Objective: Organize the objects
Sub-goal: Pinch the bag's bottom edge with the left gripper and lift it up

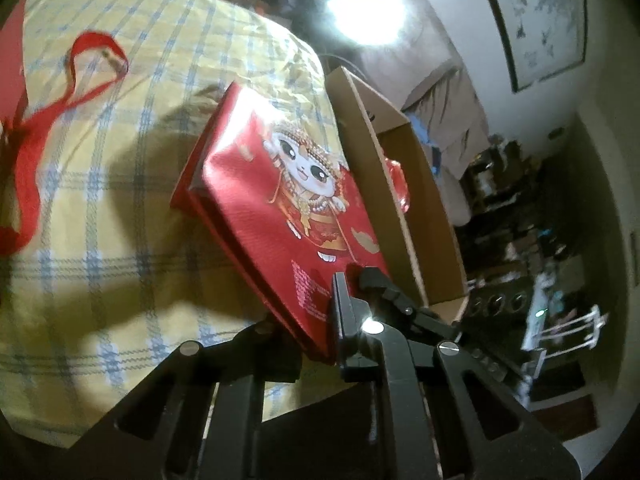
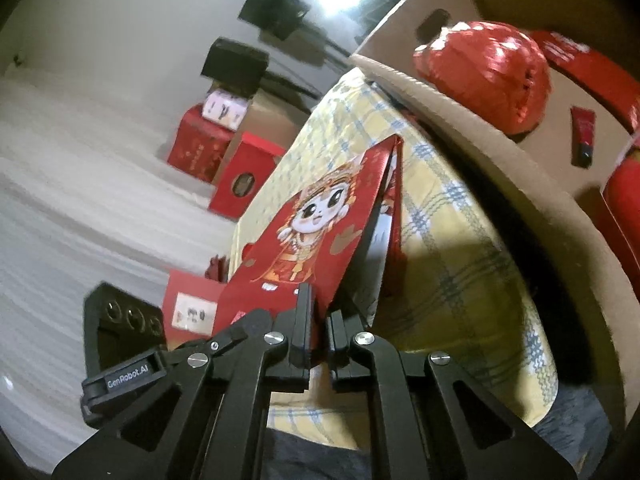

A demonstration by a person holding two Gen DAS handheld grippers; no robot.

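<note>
In the left wrist view, the left gripper (image 1: 348, 280) is clamped on the near edge of a red gift bag (image 1: 288, 192) printed with a cartoon figure in festive dress. The bag lies flattened and tilted above a yellow plaid cloth (image 1: 120, 160), just beside an open cardboard box (image 1: 400, 184) to its right. A loose red ribbon (image 1: 52, 112) lies on the cloth, well apart from the bag.

In the right wrist view, the right gripper (image 2: 320, 316) has its jaws drawn together on the bag's other near corner (image 2: 316, 220); the bag's mouth gapes slightly along its far side. Behind it the cardboard box (image 2: 460, 112) already holds a red foil-wrapped bundle (image 2: 484, 72) and a small dark red tube (image 2: 583, 136).

The step in hand looks like carrying the bag, held at two corners, toward the box. The next move likely calls for both hands travelling together, keeping the bag flat, clearing the box wall, then lowering it into free space beside the bundle before letting go.
</note>
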